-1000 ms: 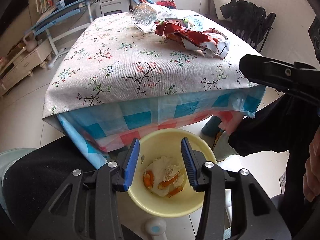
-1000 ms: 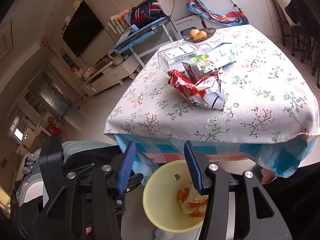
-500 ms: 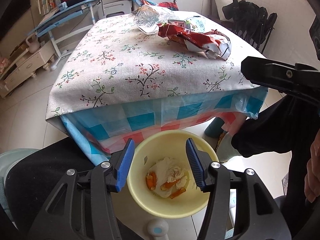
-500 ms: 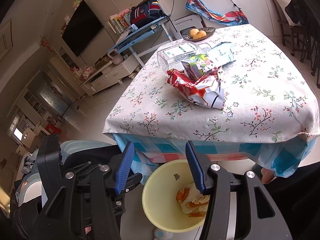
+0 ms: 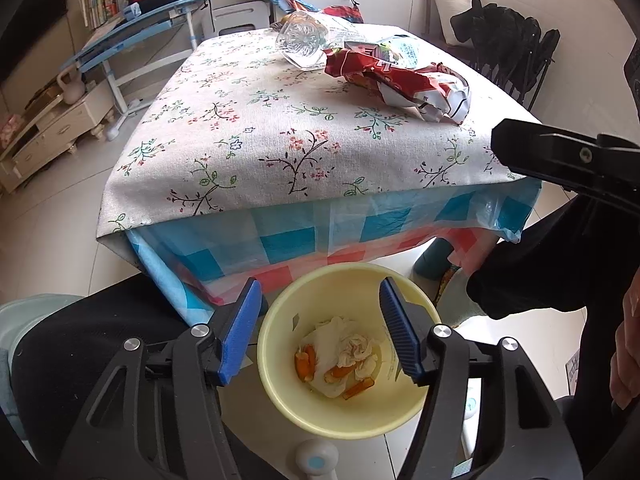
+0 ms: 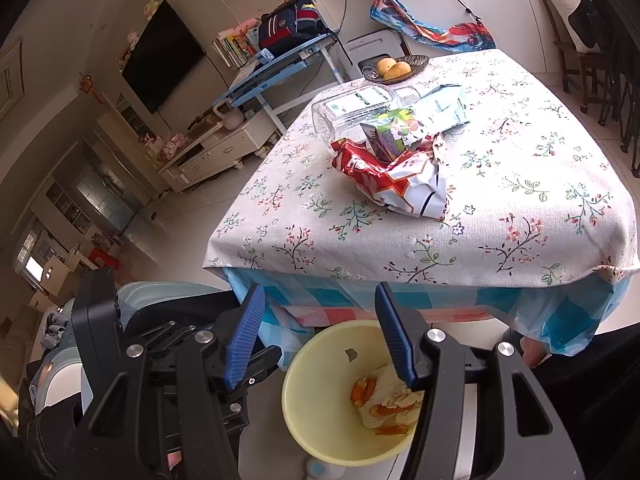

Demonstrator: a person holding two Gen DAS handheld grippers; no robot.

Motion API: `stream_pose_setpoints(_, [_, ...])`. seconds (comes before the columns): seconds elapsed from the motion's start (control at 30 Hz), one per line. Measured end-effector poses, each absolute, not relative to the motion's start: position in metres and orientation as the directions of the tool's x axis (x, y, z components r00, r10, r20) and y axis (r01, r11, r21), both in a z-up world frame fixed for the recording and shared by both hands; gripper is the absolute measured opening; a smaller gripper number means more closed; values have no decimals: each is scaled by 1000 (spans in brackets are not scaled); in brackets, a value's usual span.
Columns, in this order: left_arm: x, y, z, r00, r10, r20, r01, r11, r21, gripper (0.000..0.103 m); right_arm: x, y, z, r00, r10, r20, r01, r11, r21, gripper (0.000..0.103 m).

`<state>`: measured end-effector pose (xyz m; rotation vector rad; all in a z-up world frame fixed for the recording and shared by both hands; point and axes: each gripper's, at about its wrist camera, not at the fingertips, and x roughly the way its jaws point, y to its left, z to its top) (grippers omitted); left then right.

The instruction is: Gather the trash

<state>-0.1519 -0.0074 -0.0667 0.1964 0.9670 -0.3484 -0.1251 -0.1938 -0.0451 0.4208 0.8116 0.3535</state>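
Observation:
A yellow bin stands on the floor by the table's near edge, holding crumpled tissue and orange peels. My left gripper hovers over the bin; its jaws are opening, with nothing between the blue pads. My right gripper hangs above the same bin, jaws also opening and empty. On the floral tablecloth lie a crumpled red-and-white snack bag, a green packet, a pale pouch and a clear plastic bottle on its side. The left view also shows the snack bag and bottle.
A fruit basket sits at the table's far edge. A black chair stands to the right, a blue desk to the left. A person's dark-clothed legs flank the bin. The right gripper's black body juts over the table corner.
Both grippers' jaws have spread wider over the bin. Neither hand has shifted, and the trash on the table lies as before.

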Motion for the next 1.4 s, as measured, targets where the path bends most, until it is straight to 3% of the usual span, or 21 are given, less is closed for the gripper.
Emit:
stream_pose_setpoints(0.87, [-143, -1, -69, 528, -184, -829, 329, 944, -1, 75, -116, -198, -37, 672, 399, -625, -114, 888, 445, 64])
stream_pose_setpoints(1.13, [-142, -5, -73, 518, -183, -835, 339, 941, 4, 77, -100, -185, -16, 712, 332, -619, -178, 938, 298, 67])
stream_pose_setpoints(1.4, [-140, -6, -76, 507, -183, -842, 342, 940, 2, 78, -63, -174, -24, 689, 258, -677, -216, 965, 148, 67])
